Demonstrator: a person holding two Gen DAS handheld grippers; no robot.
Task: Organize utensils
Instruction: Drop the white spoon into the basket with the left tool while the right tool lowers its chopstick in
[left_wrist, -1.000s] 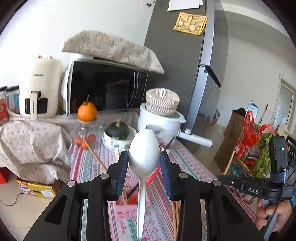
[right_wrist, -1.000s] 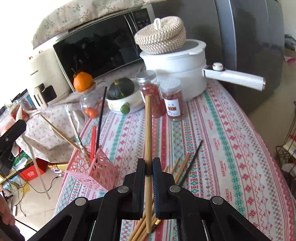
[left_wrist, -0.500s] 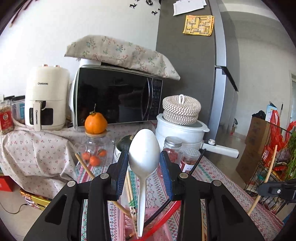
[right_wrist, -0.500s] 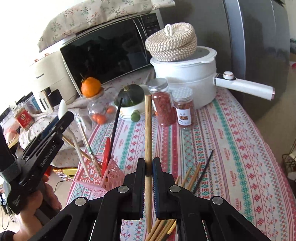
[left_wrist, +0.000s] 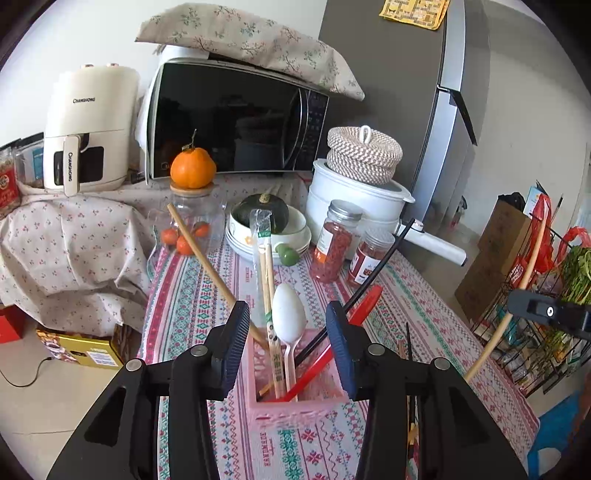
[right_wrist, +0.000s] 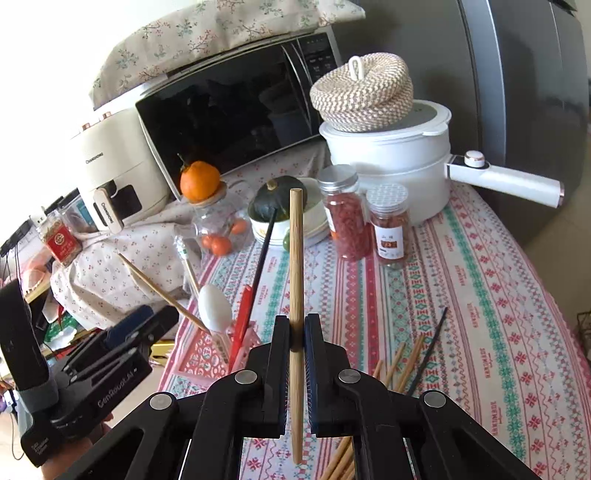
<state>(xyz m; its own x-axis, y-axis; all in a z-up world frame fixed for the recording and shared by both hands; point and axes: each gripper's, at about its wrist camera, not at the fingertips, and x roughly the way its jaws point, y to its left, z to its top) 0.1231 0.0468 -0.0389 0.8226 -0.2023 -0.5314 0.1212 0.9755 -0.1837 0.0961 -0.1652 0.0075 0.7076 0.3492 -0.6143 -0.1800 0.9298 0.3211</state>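
A pink perforated utensil holder (left_wrist: 295, 402) (right_wrist: 201, 356) stands on the patterned tablecloth. In it stand a white plastic spoon (left_wrist: 289, 317) (right_wrist: 215, 307), wrapped chopsticks (left_wrist: 266, 258), a red utensil (left_wrist: 354, 314) and a black chopstick (left_wrist: 380, 266). My left gripper (left_wrist: 286, 347) is open just behind the holder, with the spoon free between its fingers. My right gripper (right_wrist: 297, 328) is shut on a wooden chopstick (right_wrist: 296, 266) held upright, above the table to the right of the holder. Several loose wooden chopsticks (right_wrist: 400, 363) and a black one (right_wrist: 430, 347) lie on the cloth.
Behind the holder stand a glass jar (left_wrist: 194, 221) topped by an orange, a bowl with a green squash (left_wrist: 264, 216), two spice jars (left_wrist: 334, 240), a white pot (left_wrist: 354, 199) with a woven lid, a microwave (left_wrist: 236, 118) and an air fryer (left_wrist: 88, 129). A wire rack (left_wrist: 543, 295) stands to the right.
The left gripper lowered the white spoon into the pink holder and opened, letting it go. The right gripper kept its hold on the wooden chopstick and drifted slightly.
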